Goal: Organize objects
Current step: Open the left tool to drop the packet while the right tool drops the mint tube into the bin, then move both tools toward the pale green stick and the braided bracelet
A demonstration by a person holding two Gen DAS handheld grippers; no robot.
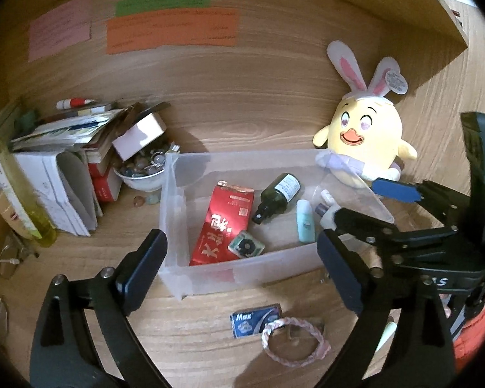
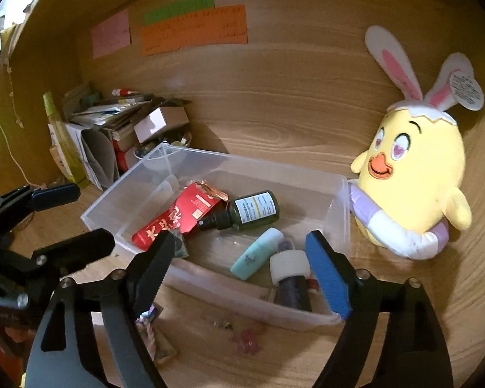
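A clear plastic bin (image 1: 210,278) (image 2: 106,207) stands on the wooden desk. In it lie a red packet (image 1: 224,226) (image 2: 174,220), a dark green spray bottle (image 1: 276,197) (image 2: 245,210), a small teal tube (image 1: 305,221) (image 2: 255,253), a small square tin (image 1: 245,244) and a dark bottle with a white cap (image 2: 291,274). My left gripper (image 1: 242,271) is open and empty over the bin's near wall. My right gripper (image 2: 239,268) is open and empty above the bin, over the white-capped bottle; it also shows in the left wrist view (image 1: 365,207).
A blue "Max" card (image 1: 255,320) and a pink braided loop (image 1: 294,342) lie in front of the bin. A yellow plush chick (image 1: 362,135) (image 2: 414,181) stands to the right. Stacked papers and boxes (image 1: 64,161) and a bowl of beads (image 1: 142,168) sit at the left.
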